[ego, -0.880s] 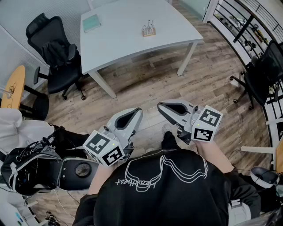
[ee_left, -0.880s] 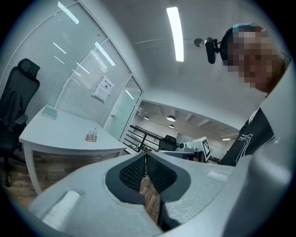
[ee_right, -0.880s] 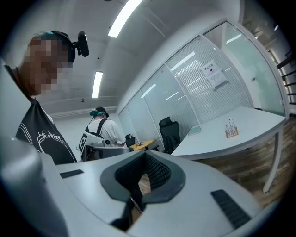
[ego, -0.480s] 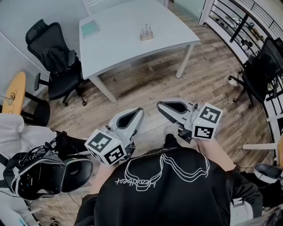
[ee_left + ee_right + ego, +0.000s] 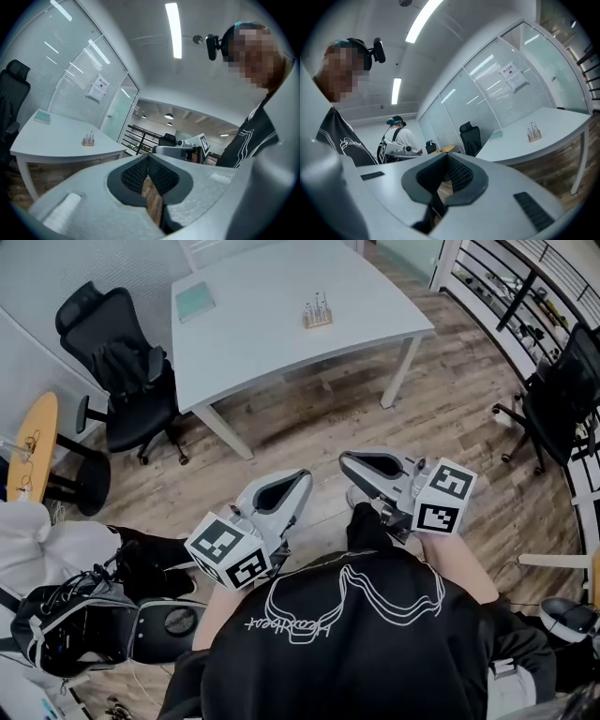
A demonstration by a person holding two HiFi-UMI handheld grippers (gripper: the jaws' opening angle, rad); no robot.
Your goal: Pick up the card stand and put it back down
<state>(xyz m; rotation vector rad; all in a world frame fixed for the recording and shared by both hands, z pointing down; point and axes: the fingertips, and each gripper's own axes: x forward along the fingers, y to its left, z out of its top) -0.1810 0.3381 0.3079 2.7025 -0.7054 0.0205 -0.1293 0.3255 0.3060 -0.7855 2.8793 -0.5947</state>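
Note:
The card stand (image 5: pixel 317 313) is a small wooden block with upright metal clips. It stands near the right edge of a white table (image 5: pixel 262 334), well ahead of me. It also shows small in the left gripper view (image 5: pixel 88 139) and the right gripper view (image 5: pixel 533 132). My left gripper (image 5: pixel 302 480) and right gripper (image 5: pixel 347 461) are held side by side close to the person's chest, over the wooden floor and far from the table. Both are shut with nothing between the jaws (image 5: pixel 148 161) (image 5: pixel 446 161).
A pale green booklet (image 5: pixel 195 300) lies at the table's far left. A black office chair (image 5: pixel 122 352) stands left of the table, another (image 5: pixel 562 399) at the right by a railing. A round wooden side table (image 5: pixel 33 442) and an open black bag (image 5: pixel 84 624) are at my left.
The head view has shifted slightly. Both grippers stay shut in nearly the same place before the chest; the card stand has not moved.

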